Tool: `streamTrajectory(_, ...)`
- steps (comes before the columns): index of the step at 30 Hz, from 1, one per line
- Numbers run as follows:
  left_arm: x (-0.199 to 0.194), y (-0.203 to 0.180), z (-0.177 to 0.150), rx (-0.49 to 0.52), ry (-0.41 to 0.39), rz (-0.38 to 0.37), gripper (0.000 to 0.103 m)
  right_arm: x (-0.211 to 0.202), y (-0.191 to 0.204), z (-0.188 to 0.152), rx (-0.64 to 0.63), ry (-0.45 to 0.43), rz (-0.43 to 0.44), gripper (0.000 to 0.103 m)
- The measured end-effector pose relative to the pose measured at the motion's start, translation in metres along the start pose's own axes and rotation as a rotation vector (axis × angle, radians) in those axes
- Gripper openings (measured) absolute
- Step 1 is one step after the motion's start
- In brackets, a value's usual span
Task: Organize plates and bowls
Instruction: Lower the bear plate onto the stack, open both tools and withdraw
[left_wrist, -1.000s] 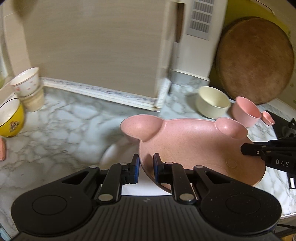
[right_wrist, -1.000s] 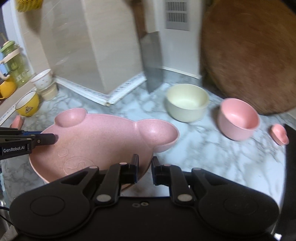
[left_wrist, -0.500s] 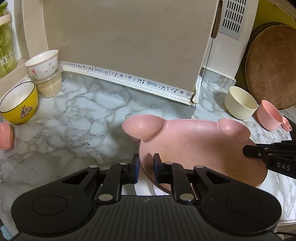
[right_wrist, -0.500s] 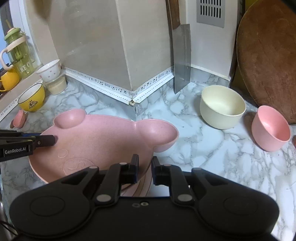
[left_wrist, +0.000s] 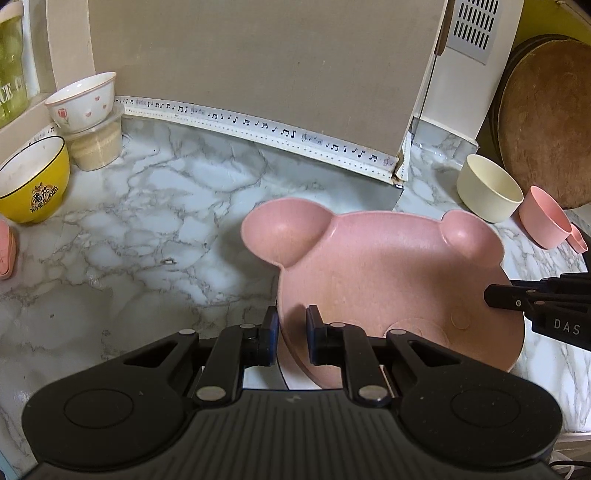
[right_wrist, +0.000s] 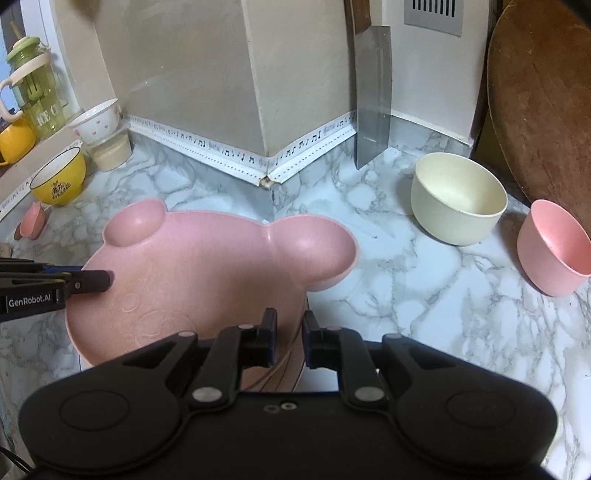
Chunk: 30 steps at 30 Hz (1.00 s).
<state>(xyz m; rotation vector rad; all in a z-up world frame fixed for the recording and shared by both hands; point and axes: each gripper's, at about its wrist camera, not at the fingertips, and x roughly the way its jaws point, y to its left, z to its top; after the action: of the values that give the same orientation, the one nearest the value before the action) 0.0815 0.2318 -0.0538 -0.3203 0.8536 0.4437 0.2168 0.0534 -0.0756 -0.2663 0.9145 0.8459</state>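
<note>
A pink bear-shaped plate (left_wrist: 384, 273) (right_wrist: 207, 273) is held over the marble counter between both grippers. My left gripper (left_wrist: 291, 332) is shut on the plate's left rim. My right gripper (right_wrist: 289, 334) is shut on the plate's right rim. Each gripper shows in the other's view, at the plate's opposite edge. A cream bowl (right_wrist: 458, 199) (left_wrist: 489, 188) and a pink bowl (right_wrist: 554, 247) (left_wrist: 546, 221) stand at the right. A yellow bowl (left_wrist: 31, 184) (right_wrist: 59, 181) and a white flowered bowl (left_wrist: 83, 101) on a beige cup stand at the left.
A round wooden board (right_wrist: 539, 99) leans on the wall at the right. A cleaver (right_wrist: 373, 99) hangs by the wall corner. A small pink dish (right_wrist: 33, 223) lies at the far left and another (left_wrist: 578, 240) beside the pink bowl. A green bottle (right_wrist: 33, 85) stands on the ledge.
Both grippers and the plate have drawn back and up from the wall, so more counter shows. The grip on the plate is unchanged.
</note>
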Motion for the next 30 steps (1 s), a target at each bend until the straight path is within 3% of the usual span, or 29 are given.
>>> streamTrajectory(17, -0.003, -0.002, -0.005, 0.006, 0.007, 0.022, 0.015, 0.0, -0.003, -0.007, 0.012, 0.003, -0.018, 0.023)
streamTrajectory(30, -0.046, -0.025, 0.001, 0.071, -0.1, -0.01, 0.015, -0.031, 0.007, -0.008, -0.008, -0.028, 0.006, 0.041)
